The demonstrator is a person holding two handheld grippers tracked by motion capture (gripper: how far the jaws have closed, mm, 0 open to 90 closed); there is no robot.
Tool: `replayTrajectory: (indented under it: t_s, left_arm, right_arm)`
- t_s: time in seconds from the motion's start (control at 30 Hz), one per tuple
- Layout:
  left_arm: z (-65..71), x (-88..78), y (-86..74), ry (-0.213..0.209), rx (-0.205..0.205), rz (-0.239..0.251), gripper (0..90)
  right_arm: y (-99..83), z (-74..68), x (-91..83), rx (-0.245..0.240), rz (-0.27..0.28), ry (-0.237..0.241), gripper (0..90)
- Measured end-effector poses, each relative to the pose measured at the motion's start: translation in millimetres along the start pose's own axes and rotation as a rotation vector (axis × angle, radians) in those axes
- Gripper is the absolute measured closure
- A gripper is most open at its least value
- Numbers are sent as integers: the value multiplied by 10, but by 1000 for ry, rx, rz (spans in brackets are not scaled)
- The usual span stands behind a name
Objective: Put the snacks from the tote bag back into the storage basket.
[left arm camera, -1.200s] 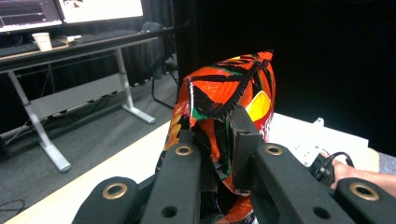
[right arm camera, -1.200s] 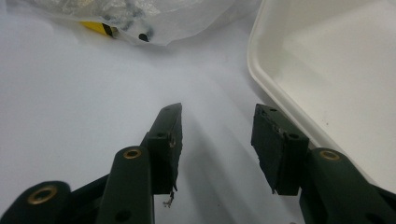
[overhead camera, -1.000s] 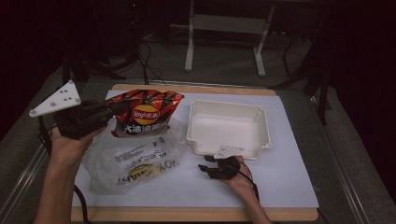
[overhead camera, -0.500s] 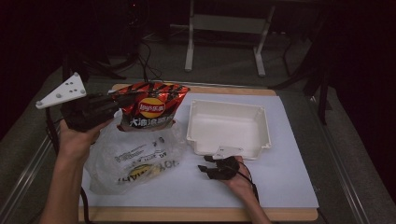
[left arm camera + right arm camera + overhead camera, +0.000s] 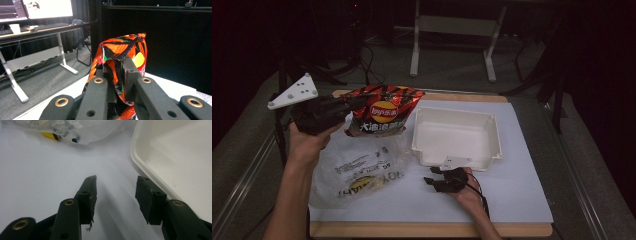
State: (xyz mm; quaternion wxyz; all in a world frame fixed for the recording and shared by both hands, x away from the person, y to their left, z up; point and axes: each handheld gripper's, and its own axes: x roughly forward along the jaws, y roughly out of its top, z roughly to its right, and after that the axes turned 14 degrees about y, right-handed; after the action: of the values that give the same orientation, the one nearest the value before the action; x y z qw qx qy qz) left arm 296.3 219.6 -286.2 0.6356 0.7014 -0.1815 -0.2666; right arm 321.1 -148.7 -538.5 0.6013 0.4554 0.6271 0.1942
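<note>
A red and orange chip bag (image 5: 384, 112) hangs upright above the back left of the white sheet. My left gripper (image 5: 346, 104) is shut on the bag's left edge. In the left gripper view the bag (image 5: 122, 47) is pinched between the two black jaws of that gripper (image 5: 116, 71). My right gripper (image 5: 432, 177) lies low on the sheet just in front of the white tray (image 5: 452, 114). It is open, its jaws have just opened a little further, and nothing is between them (image 5: 116, 187). The tray's rim (image 5: 135, 155) runs beside its right jaw.
A crumpled clear plastic bag (image 5: 357, 167) with a yellow and black print lies on the sheet's left front, and its edge (image 5: 75, 130) is ahead of the right gripper. The white sheet (image 5: 522, 190) covers a wooden board (image 5: 427, 230). A metal stand's legs (image 5: 414, 45) rise behind the table.
The left gripper has carried the chip bag to the right and slightly up, toward the tray. The right hand has stayed in place.
</note>
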Motion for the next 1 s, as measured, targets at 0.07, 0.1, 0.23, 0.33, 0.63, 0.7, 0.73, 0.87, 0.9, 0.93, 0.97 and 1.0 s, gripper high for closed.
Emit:
replayTrajectory:
  t_s: [0.07,0.1,0.23,0.33,0.63,0.7,0.73,0.87,0.9,0.93,0.97,1.0]
  left_arm:
    - [4,22,9,-5,-5,4,846]
    - [4,34,13,-7,-7,7,846]
    - [11,89,29,-12,-15,12,846]
    - [22,135,36,-16,-21,17,846]
    - [70,283,68,-32,-24,13,846]
    - [80,316,77,-36,-23,11,846]
    - [87,336,82,-40,-24,11,846]
    - [100,381,92,-45,-23,10,846]
    - [114,420,95,-52,-28,12,846]
    - [117,433,95,-53,-29,11,846]
    - [121,450,96,-57,-27,8,846]
    - [128,475,95,-58,-28,7,846]
  right_arm:
    - [-2,-5,-4,2,2,1,514]
    - [-3,-6,-7,2,7,1,514]
    - [-9,-6,-18,1,19,4,513]
    - [-10,-9,-21,1,20,4,512]
    - [-23,-21,-38,-13,46,-6,509]
    - [-24,-23,-41,-15,49,-6,509]
    - [-25,-24,-43,-17,50,-7,509]
    - [-29,-27,-50,-19,55,-6,509]
    - [-30,-28,-52,-19,59,-5,508]
    - [-30,-29,-51,-20,58,-5,508]
    - [-30,-29,-51,-20,58,-5,507]
    - [-30,-29,-51,-21,58,-5,507]
